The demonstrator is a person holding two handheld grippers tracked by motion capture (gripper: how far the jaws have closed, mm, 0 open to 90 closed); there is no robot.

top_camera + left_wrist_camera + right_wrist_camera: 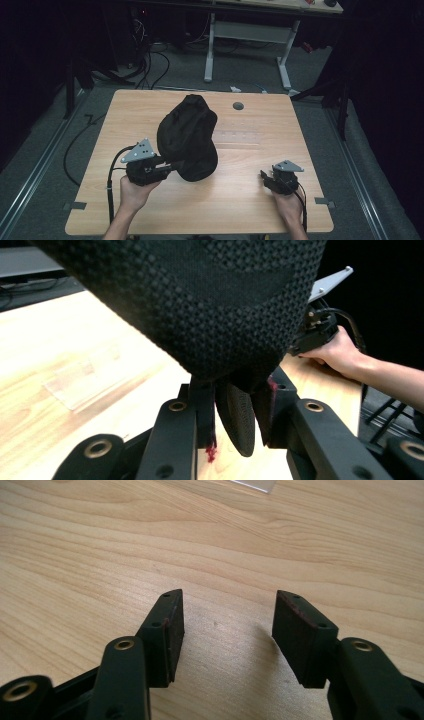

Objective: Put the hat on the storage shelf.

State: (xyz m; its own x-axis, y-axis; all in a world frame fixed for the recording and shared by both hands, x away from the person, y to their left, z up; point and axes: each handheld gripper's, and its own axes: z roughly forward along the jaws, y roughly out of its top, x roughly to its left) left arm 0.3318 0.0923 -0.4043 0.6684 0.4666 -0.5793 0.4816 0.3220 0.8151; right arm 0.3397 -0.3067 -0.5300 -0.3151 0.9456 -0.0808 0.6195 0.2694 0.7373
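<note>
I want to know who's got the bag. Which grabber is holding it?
The left gripper pinches the black mesh fabric bag. The right gripper is open over bare wooden table.

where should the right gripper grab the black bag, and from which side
Best guess: the near right edge of the bag, approached from the right, level with the table. The left gripper already pinches the bag's near left edge, fabric bunched between its jaws, so the opposite side is free. The right gripper sits open to the right, jaws pointing that way. Soft mesh should pinch easily at a fold.

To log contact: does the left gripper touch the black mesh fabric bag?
Touching. The left gripper view shows the left gripper jaws clamped on the black mesh fabric bag.
</note>
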